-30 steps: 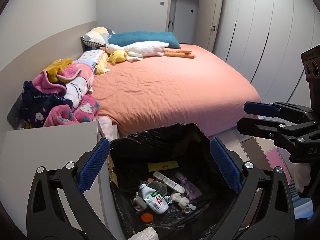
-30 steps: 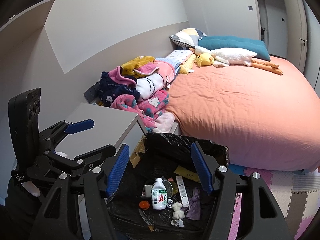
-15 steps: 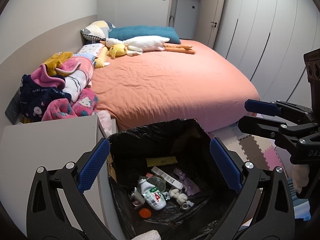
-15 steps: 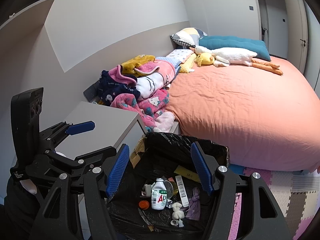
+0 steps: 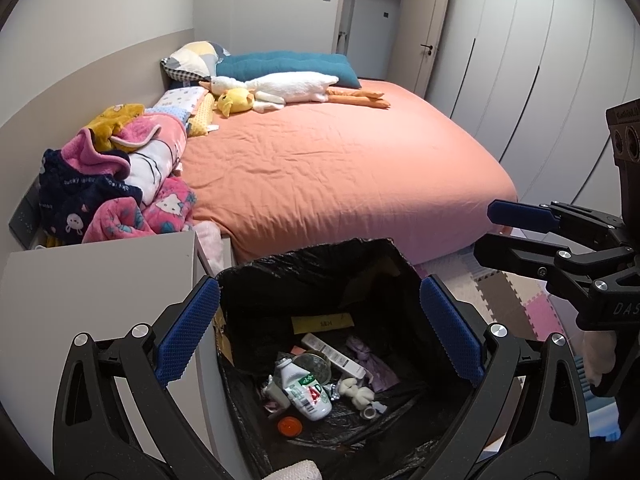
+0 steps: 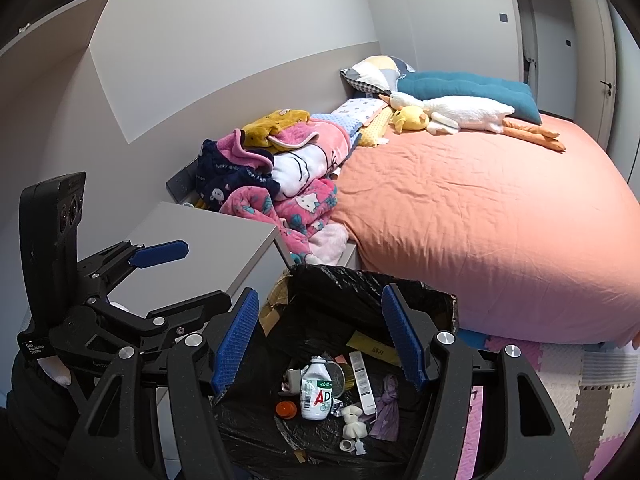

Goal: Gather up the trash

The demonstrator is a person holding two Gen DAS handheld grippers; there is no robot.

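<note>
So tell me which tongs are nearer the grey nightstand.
Left. The left tongs hang beside the bin, over the grey nightstand front edge. The right tongs sit on the bin's far side, toward the foam floor mat.

Both fisheye views sit close above the black-lined trash bin [image 5: 320, 272], tilted downward and facing the bed [image 5: 340, 168] beyond. The left wrist view catches the right hand-held gripper [image 5: 486, 232] at its right edge; the right wrist view shows the left hand-held gripper [image 6: 200, 276] at lower left.
</note>
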